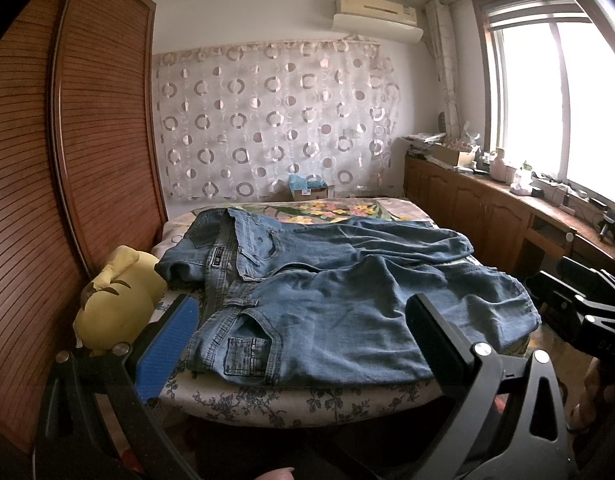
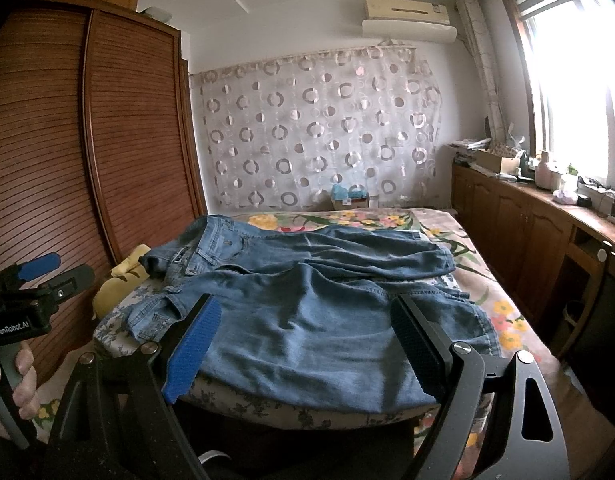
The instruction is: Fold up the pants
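Pants point(image 1: 347, 296) faded blue denim, darker blue at seams. Bed point(image 1: 307, 404) cover cream with dark grey floral print near edge, yellow-pink-green flowers farther back. Plush toy point(image 1: 115, 312) pale yellow. Left gripper point(image 1: 303, 332) black, one blue pad. Curtain point(image 1: 275, 120) white, grey-brown circles. Wardrobe point(image 1: 67, 160) reddish-brown, slatted.

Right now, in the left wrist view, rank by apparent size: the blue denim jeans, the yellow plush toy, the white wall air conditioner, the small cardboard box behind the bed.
1. Blue denim jeans
2. Yellow plush toy, though nearness to the camera inflates it
3. White wall air conditioner
4. Small cardboard box
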Tool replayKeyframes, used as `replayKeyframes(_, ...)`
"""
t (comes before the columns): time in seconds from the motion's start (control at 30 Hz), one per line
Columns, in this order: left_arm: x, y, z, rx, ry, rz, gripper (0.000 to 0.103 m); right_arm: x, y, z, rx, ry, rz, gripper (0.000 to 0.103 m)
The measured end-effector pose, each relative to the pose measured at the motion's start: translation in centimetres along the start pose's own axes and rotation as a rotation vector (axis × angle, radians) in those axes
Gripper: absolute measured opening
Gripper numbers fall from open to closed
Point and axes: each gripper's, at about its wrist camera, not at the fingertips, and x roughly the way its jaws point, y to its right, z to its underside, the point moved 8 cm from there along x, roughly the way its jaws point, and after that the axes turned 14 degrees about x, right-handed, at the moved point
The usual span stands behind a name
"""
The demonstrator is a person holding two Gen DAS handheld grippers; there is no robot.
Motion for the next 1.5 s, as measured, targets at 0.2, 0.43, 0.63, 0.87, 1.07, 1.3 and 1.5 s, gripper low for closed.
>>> replayKeyframes(0.2, 0.0, 0.0, 0.0, 0.001, 0.000, -0.001, 0.103, 0.0, -0.2, 0.1, -0.001, 0.003, 0.001, 0.088)
replayKeyframes(0.43, 0.0, 0.0, 0.0, 0.000, 0.001, -0.001, 0.103, 0.0, -0.4, 0.2, -0.002, 0.005, -0.001, 0.088)
replayKeyframes(0.63, -0.1, 0.2, -0.1, 0.006, -0.009, 0.002, 0.103, -0.1, -0.2, 0.2, -0.004, 0.006, 0.001, 0.088)
replayKeyframes(0.87, 2.0, 0.9, 0.3, 0.039, -0.083, 0.024, 0.103, 0.6, 0.6, 0.3, -0.041, -0.011, 0.014, 0.088)
replayKeyframes(1.07, 4.6, 0.0, 2.1, 0.054, -0.137, 0.033, 0.103, 1.2, 2.2, -0.2, -0.070, -0.014, 0.049, 0.088)
replayKeyframes(1.3, 7.9, -2.7, 5.2, 0.074, -0.209, 0.029, 0.103, 2.8, 5.0, -0.2, -0.083, -0.051, 0.117, 0.088)
replayKeyframes(1.5, 10.0, -6.5, 7.7, 0.069, -0.269, -0.019, 0.103, 3.5, 7.9, -0.2, -0.067, -0.076, 0.194, 0.088)
